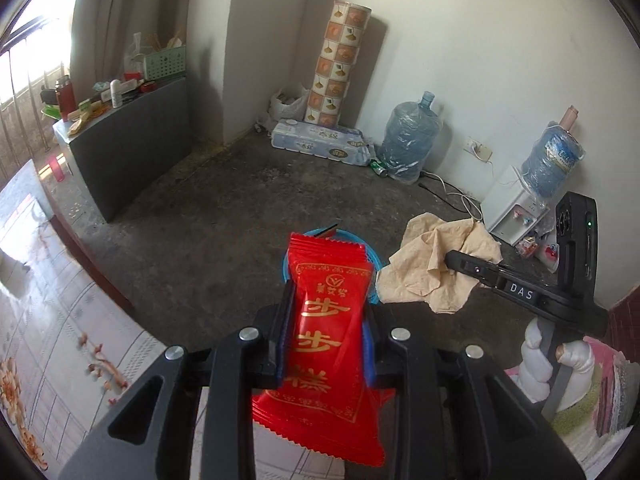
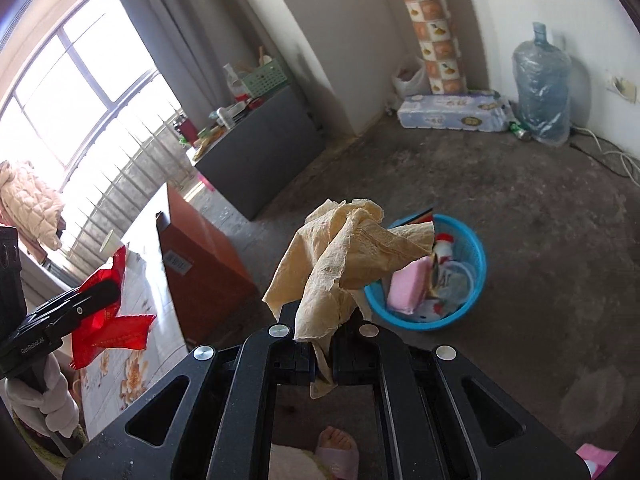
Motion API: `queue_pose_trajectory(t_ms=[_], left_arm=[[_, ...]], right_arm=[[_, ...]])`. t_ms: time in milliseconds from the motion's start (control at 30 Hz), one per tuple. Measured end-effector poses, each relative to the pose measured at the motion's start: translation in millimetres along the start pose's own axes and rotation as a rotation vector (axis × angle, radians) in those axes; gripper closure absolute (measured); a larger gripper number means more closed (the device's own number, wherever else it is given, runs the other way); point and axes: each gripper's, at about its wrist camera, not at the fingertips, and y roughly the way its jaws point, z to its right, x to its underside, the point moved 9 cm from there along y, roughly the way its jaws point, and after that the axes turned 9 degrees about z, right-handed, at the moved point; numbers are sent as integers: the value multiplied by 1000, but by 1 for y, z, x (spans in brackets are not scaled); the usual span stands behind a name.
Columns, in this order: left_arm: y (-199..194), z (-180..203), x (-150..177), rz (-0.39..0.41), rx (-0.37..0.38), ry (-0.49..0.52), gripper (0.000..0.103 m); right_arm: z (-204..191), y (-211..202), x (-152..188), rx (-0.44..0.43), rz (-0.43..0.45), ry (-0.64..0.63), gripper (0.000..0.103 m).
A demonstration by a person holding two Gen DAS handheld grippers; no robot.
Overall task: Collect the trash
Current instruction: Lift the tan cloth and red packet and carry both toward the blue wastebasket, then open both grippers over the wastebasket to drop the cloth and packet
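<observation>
My left gripper is shut on a red snack wrapper with gold characters, held upright in the air above the floor. It also shows in the right wrist view at the left. My right gripper is shut on a crumpled beige paper towel, which also shows in the left wrist view. A blue plastic basket stands on the floor below and ahead, holding pink and white trash. In the left wrist view only its rim shows behind the wrapper.
A table with a flowered cloth lies at the left. A dark cabinet with clutter stands by the window. Water jugs, a dispenser, a tissue pack and a patterned roll line the far wall. A slippered foot is below.
</observation>
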Motion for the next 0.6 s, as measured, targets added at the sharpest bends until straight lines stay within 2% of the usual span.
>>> queue_pose_trajectory(t_ms=[200,333,433,467,533,600], left_arm=[[112,42,-10,-157,58,-3,76],[189,44,-3,-268,69,-35,75],[237,41,5,-321,47,-37,74],[251,38,7,-331,37,-42,73],[277,32,10,-345,24,-69,59],[294,27,12,-354,25,-109,53]], right_arm=[[67,40,-8,104,-10,93,99],[100,76,-3,157,-49,127,99],[118,104,4,183,-85,147,99],[124,113,6,194,-95,149,99],[135,130,9,207,-118,162,99],[144,144,13,217,-138,172,99]])
